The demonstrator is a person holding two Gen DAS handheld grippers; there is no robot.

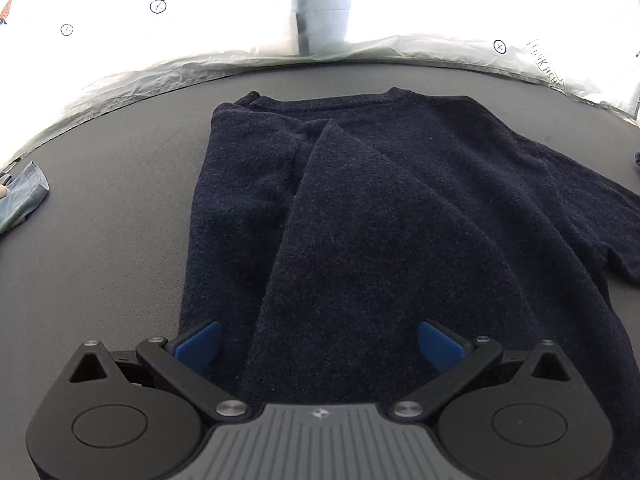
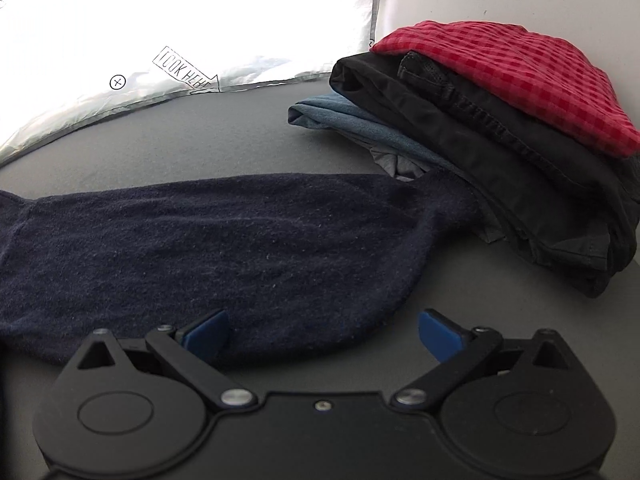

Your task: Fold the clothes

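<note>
A dark navy knit sweater (image 1: 380, 208) lies flat on the grey table, neckline at the far end, with one sleeve folded across its body. My left gripper (image 1: 320, 344) hovers over the sweater's near hem, open, its blue pads spread wide with nothing between them. In the right wrist view the sweater's other sleeve (image 2: 224, 240) stretches out to the right, its cuff end touching the pile of clothes. My right gripper (image 2: 324, 336) stands open above the sleeve's near edge, holding nothing.
A pile of folded clothes sits at the right: red checked cloth (image 2: 516, 76) on top, a black garment (image 2: 500, 168) under it, blue and grey ones (image 2: 360, 128) below. A light blue garment (image 1: 22, 196) lies at the far left. A white printed sheet (image 1: 120, 40) borders the grey table (image 1: 100, 240).
</note>
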